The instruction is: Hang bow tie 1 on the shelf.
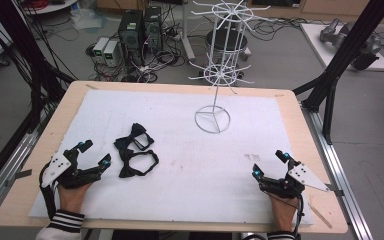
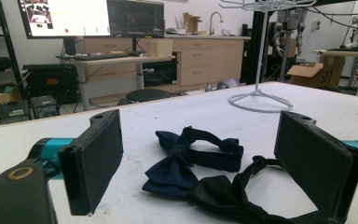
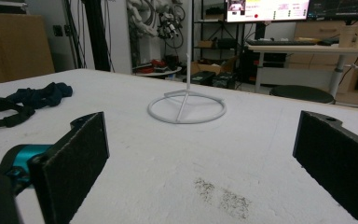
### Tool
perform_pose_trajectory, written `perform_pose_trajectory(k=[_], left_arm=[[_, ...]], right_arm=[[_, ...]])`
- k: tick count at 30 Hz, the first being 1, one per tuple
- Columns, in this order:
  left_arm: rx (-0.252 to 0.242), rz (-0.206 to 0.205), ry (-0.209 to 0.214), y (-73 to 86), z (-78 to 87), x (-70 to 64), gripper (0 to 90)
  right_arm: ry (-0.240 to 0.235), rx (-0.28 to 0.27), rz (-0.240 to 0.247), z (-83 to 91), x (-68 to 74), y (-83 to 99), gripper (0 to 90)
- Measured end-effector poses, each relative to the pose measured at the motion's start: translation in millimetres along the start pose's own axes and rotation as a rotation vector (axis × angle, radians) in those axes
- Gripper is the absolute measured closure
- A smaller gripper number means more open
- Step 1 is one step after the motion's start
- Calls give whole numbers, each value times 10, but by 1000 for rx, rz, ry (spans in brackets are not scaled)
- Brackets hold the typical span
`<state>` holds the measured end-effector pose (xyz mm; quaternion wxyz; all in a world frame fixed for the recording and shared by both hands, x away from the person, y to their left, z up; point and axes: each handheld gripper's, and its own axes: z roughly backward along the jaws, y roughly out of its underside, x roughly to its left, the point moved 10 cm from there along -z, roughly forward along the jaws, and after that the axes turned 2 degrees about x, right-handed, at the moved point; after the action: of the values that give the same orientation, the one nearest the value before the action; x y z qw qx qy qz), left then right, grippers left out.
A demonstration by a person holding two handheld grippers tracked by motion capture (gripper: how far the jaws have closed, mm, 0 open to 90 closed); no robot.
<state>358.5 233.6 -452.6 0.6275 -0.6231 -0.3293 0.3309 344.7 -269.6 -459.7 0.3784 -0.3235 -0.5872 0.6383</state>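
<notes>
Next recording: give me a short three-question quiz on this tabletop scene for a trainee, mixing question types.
1. True or false: the left gripper is shut on a bow tie.
2. Which stands farther from the person: A) the white wire display stand or B) the two dark fabric bow ties?
3. Fill in: the right gripper rests with its jaws ____.

Key
1. False: its jaws are open, with the bow ties lying ahead of them on the white foam table cover.
2. A.
3. Open.
</notes>
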Motion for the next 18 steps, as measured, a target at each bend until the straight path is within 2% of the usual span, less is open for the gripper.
perform_pose_trajectory(k=[18], left_arm=[[0, 13, -7, -2, 0, 18, 157]], right_arm=[[8, 2, -6, -1, -12, 0, 27]])
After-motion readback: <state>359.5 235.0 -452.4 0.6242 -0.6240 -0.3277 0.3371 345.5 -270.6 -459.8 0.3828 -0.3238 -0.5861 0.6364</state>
